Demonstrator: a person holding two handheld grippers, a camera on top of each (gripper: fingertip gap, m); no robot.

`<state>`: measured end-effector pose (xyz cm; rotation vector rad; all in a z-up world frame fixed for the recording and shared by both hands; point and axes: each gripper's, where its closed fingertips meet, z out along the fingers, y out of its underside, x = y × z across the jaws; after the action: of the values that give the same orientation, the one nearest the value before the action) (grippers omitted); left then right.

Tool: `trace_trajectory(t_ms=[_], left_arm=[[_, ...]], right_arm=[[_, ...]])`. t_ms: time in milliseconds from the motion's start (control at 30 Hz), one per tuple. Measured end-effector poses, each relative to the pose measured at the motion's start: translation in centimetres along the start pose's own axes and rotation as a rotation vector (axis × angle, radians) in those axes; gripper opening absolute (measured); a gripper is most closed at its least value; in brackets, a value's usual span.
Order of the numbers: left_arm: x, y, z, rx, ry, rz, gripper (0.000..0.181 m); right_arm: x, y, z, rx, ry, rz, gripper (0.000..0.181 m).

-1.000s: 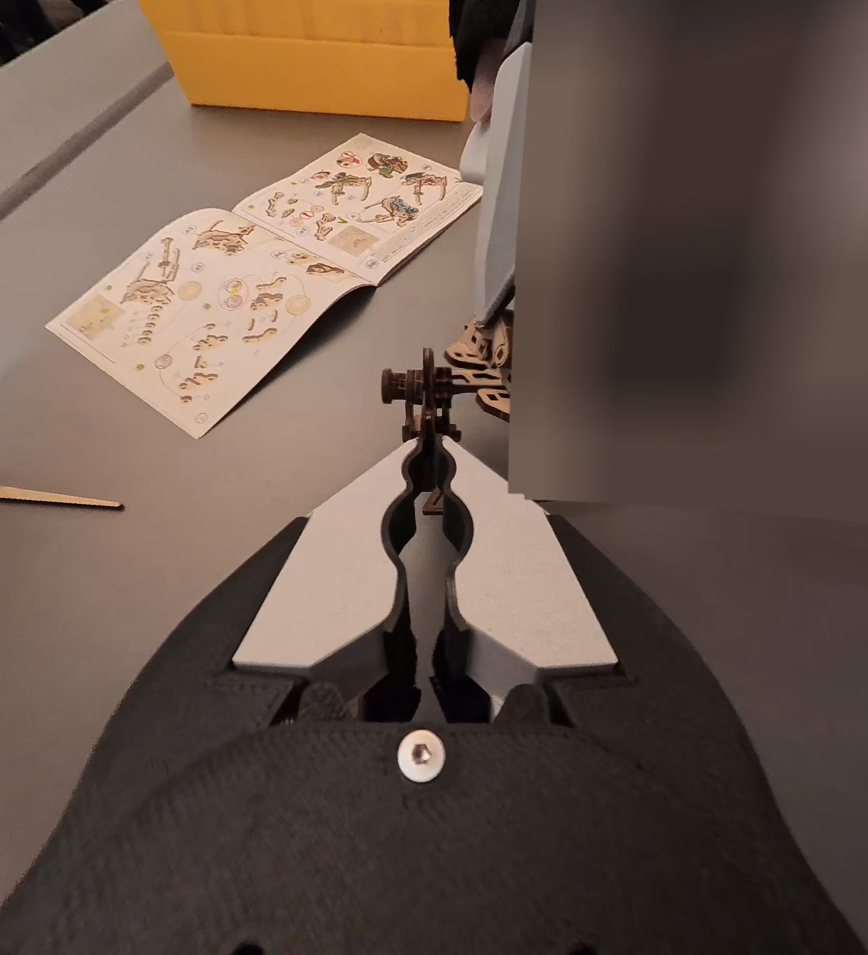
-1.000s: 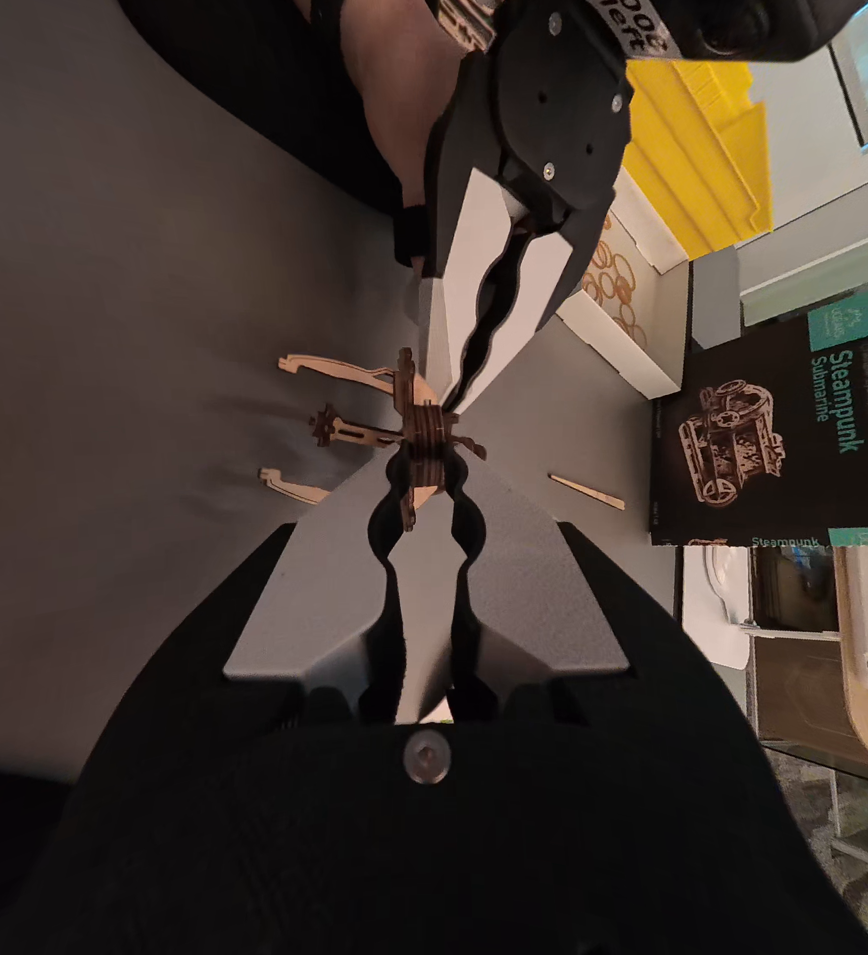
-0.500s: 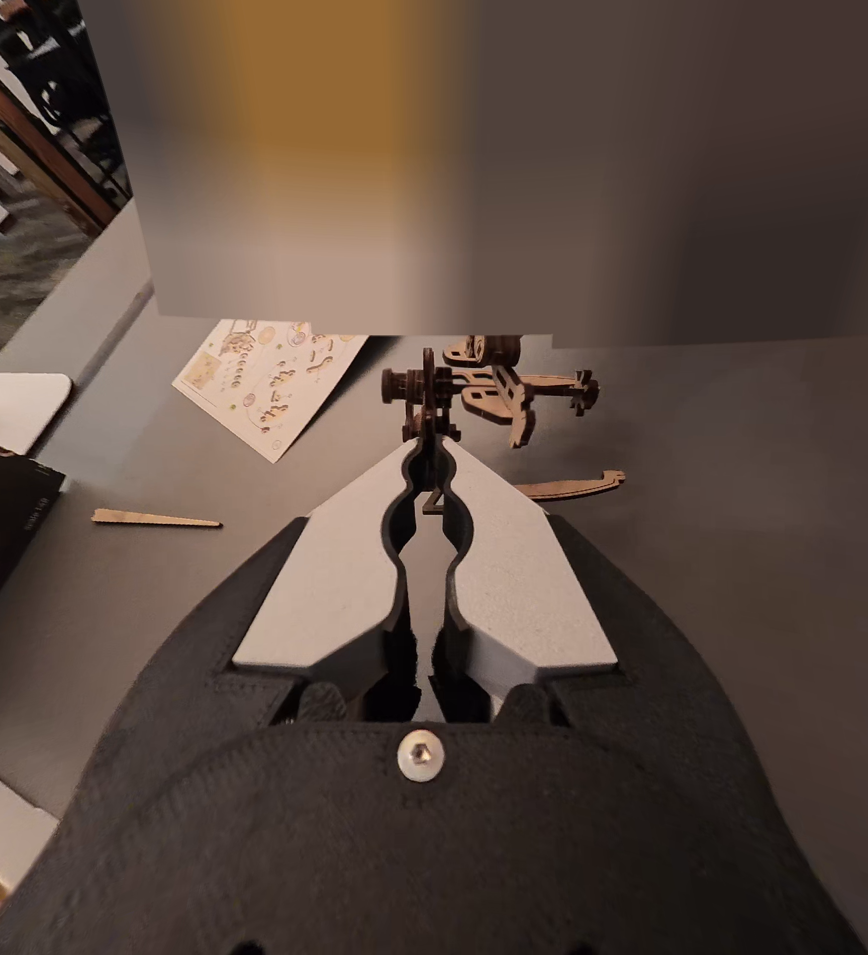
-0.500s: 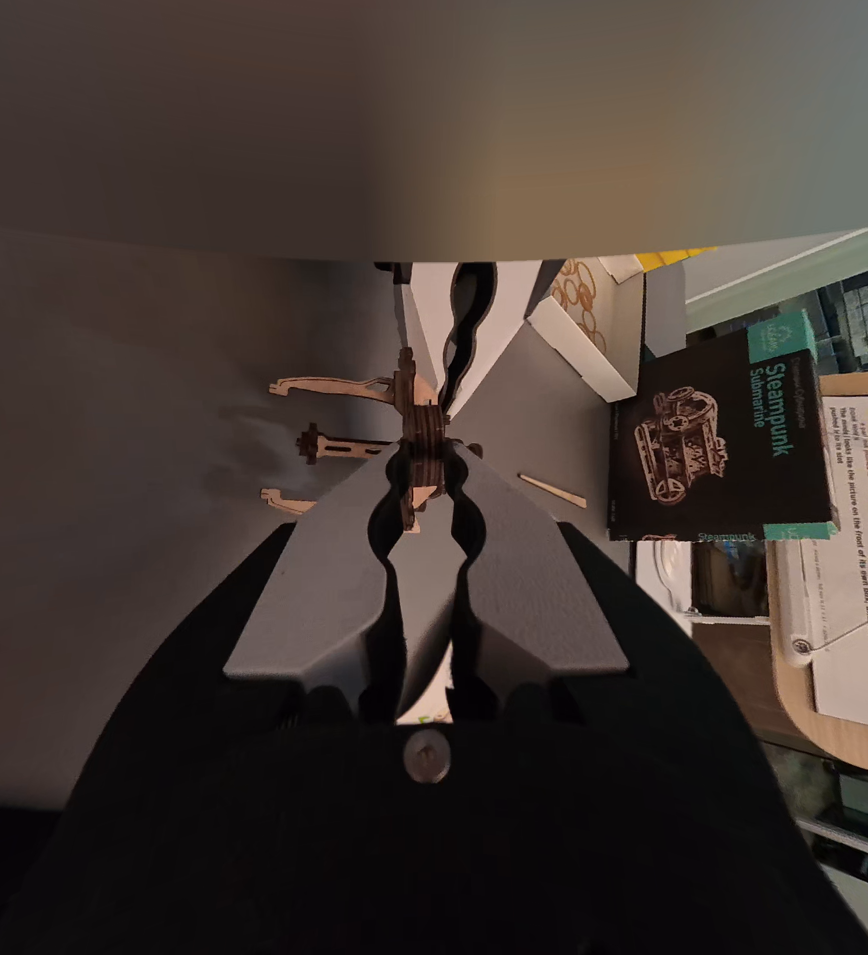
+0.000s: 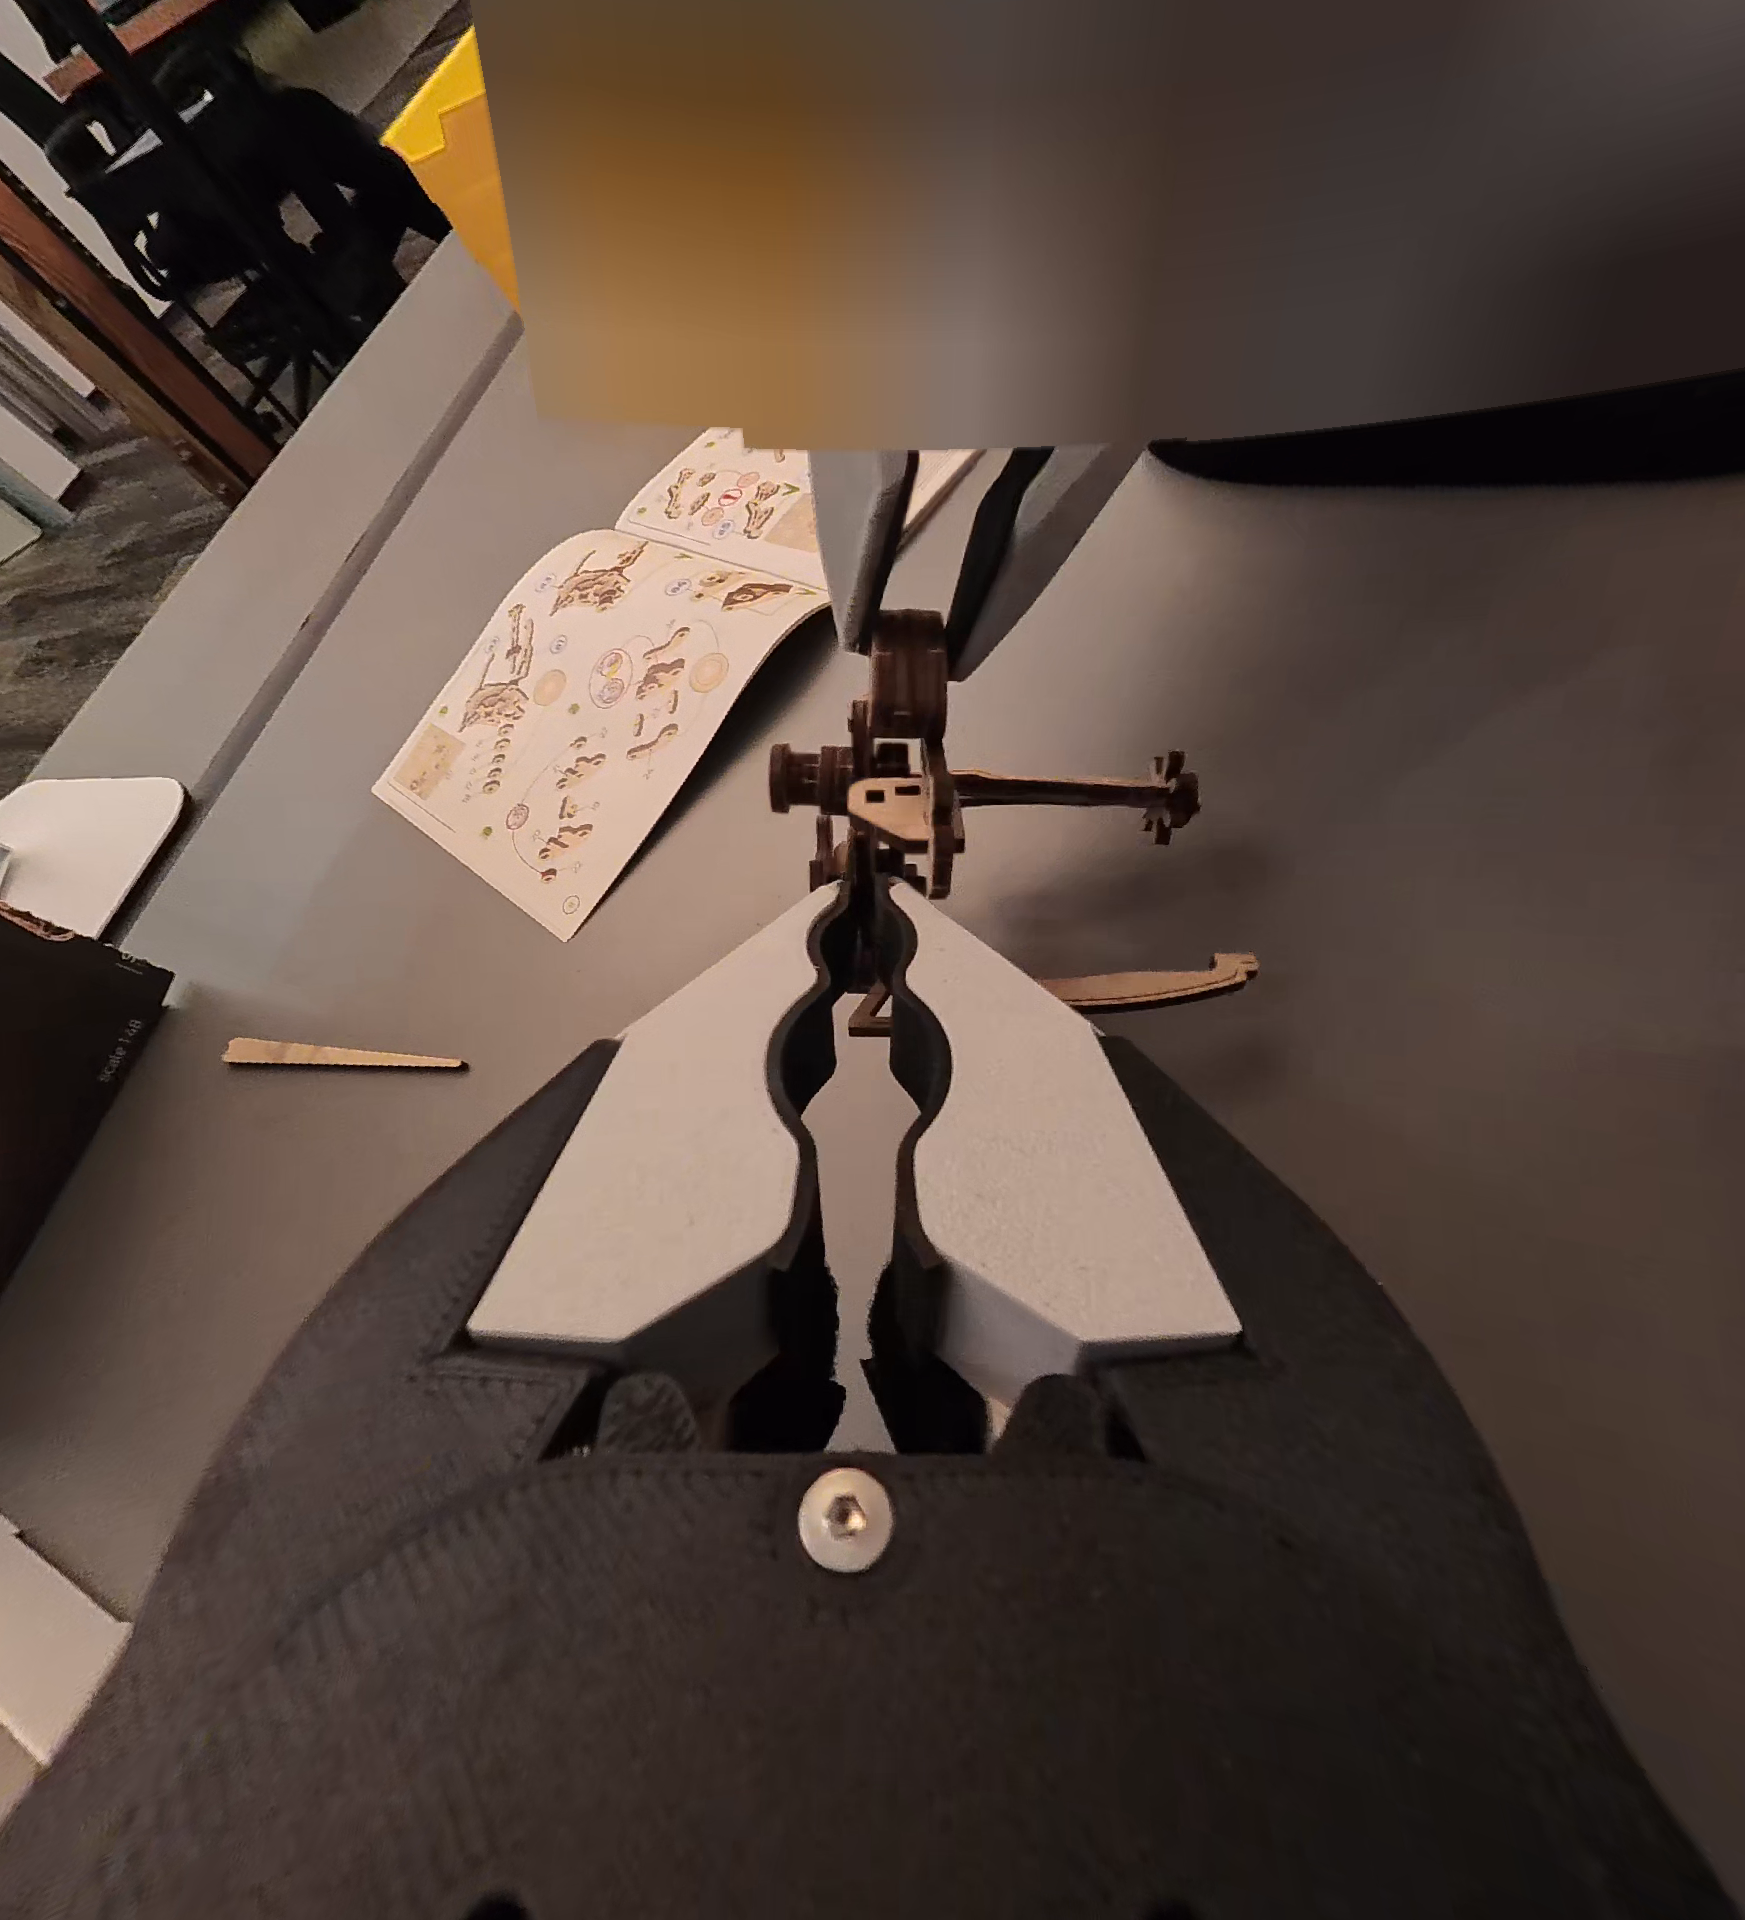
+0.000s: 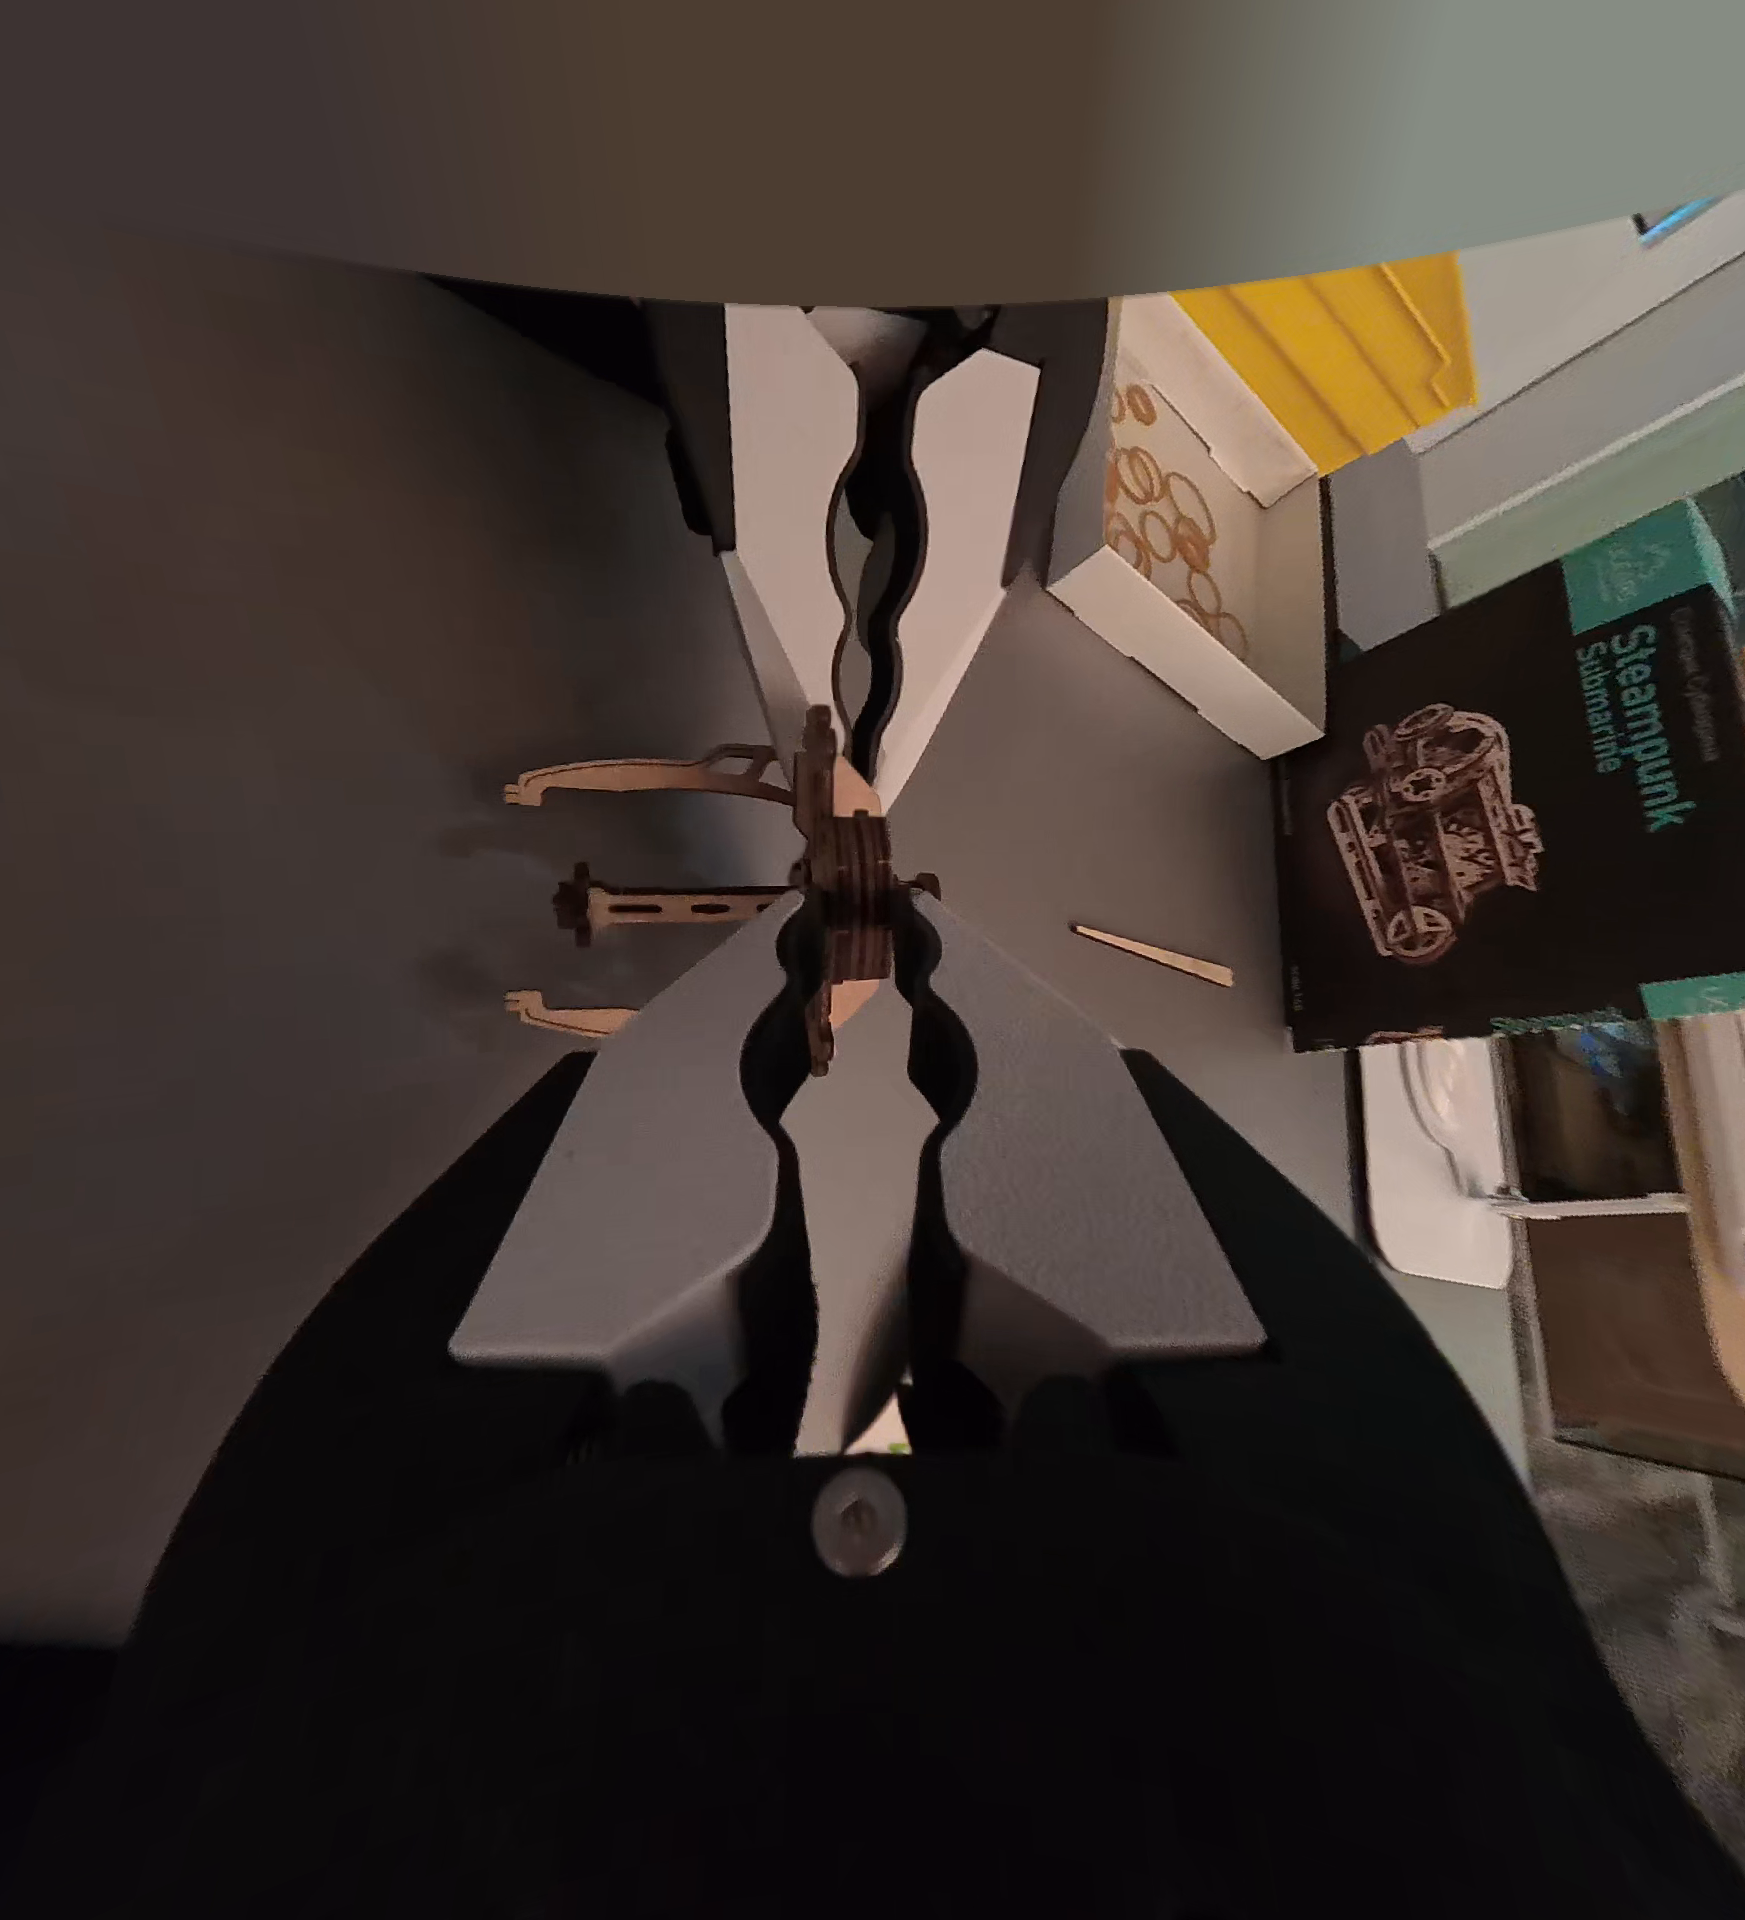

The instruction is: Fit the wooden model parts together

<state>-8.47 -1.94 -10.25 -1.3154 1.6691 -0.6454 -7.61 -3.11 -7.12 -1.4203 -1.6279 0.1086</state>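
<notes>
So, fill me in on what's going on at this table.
A person holding two handheld grippers is assembling a small wooden model above a grey table. The left gripper pinches the model from below, and the right gripper is shut on its stacked round part from the opposite side. A gear-tipped shaft sticks out sideways. Loose wooden strips, an open instruction booklet and a dark kit box lie nearby.

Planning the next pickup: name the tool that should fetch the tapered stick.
Left, probably: the left tool only pinches a thin tab of the wooden model, the tapered stick lies near it, and the right tool clamps the hub.
</notes>
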Motion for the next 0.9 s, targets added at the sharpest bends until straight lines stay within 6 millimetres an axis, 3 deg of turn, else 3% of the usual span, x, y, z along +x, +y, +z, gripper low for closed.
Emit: trace_trajectory(t_ms=[400,900], left_arm=[[0.7,-0.4,-0.2,0.034,0.0,0.109,0.0],[1.4,-0.4,-0.1,0.045,0.035,0.115,0.0]], right_arm=[[-0.8,-0.5,-0.3,0.032,-0.005,-0.091,0.012],[-1.3,0.0,-0.4,0.081,-0.073,-0.021,0.012]])
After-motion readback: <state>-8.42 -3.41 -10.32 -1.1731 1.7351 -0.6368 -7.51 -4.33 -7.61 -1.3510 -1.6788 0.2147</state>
